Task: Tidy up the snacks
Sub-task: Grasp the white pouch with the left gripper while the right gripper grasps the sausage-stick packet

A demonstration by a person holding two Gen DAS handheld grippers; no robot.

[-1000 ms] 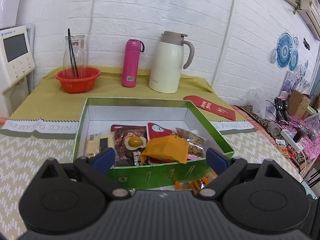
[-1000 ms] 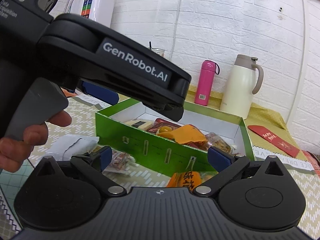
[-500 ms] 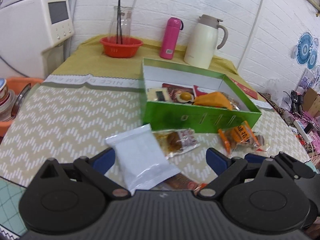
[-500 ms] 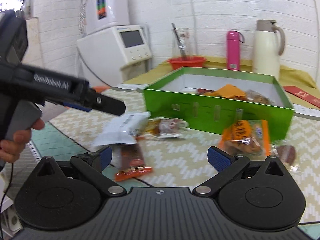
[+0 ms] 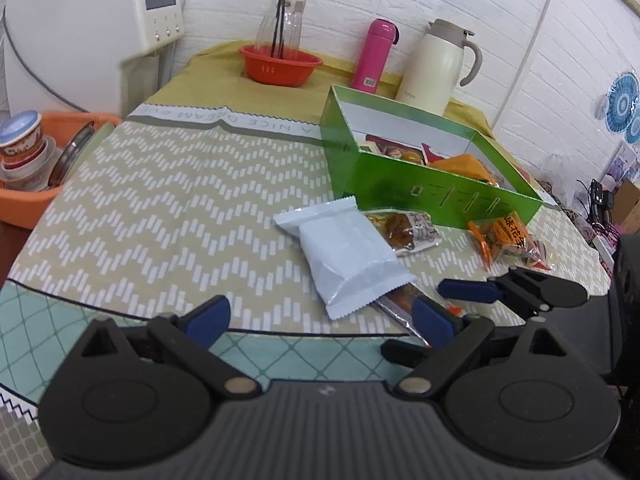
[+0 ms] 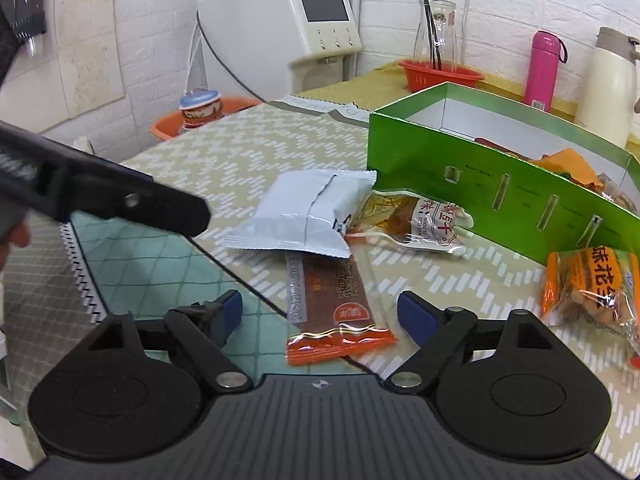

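Loosely scattered on the desk's (image 5: 168, 200) zigzag-patterned cloth lie crinkly snack packets: a plain white pillow pack (image 6: 304, 212), a flat brown-and-orange bar wrapper (image 6: 332, 304), and a clear pouch (image 6: 416, 220), all before the glossy green cardboard box (image 6: 500, 184). Both left tongs (image 5: 320, 314) and right tongs (image 6: 320, 314) gape, released.

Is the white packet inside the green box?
No, the white packet lies on the table outside the green box, beside its front wall.
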